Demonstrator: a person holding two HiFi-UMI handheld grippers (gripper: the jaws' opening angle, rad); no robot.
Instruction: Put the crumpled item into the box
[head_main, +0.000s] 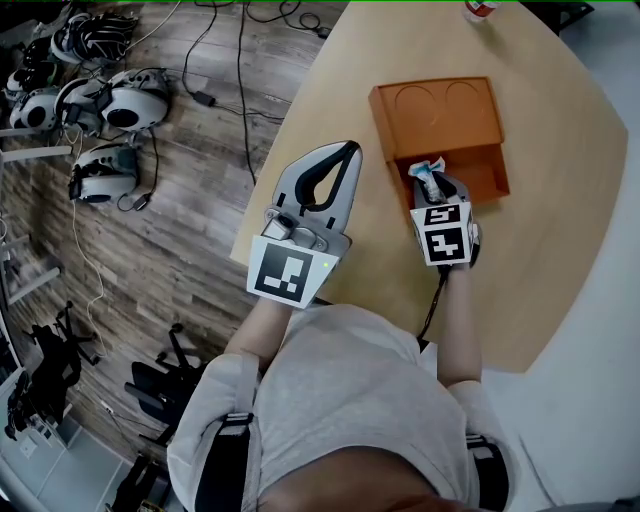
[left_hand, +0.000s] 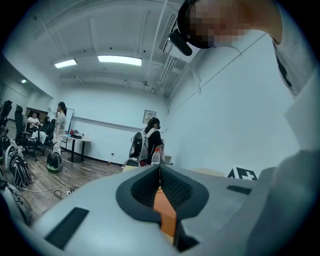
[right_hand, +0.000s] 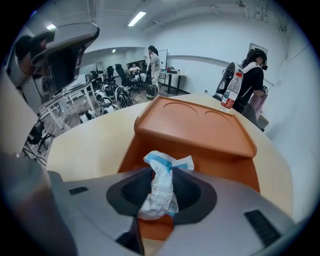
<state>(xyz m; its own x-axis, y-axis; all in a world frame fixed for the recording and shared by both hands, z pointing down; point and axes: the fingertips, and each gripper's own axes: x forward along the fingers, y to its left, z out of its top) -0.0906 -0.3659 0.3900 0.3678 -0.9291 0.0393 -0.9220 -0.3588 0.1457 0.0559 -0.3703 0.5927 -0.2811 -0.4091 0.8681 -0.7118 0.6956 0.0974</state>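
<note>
An orange box (head_main: 440, 120) lies on the round wooden table (head_main: 560, 200), with a lid part bearing two round recesses and an open compartment at its near end. My right gripper (head_main: 432, 180) hovers over that compartment, shut on a crumpled white-and-blue wrapper (head_main: 427, 170). In the right gripper view the wrapper (right_hand: 160, 185) stands upright between the pads of the right gripper (right_hand: 161, 172), with the box (right_hand: 195, 125) just beyond. My left gripper (head_main: 350, 150) hangs over the table's left part, its jaws shut with nothing in them; in its own view the left gripper (left_hand: 160, 170) points across the room.
A water bottle (head_main: 480, 10) stands at the table's far edge, beyond the box. Headsets (head_main: 100, 100) and cables (head_main: 240, 80) lie on the wooden floor to the left. People stand and sit in the room's background (left_hand: 150, 135).
</note>
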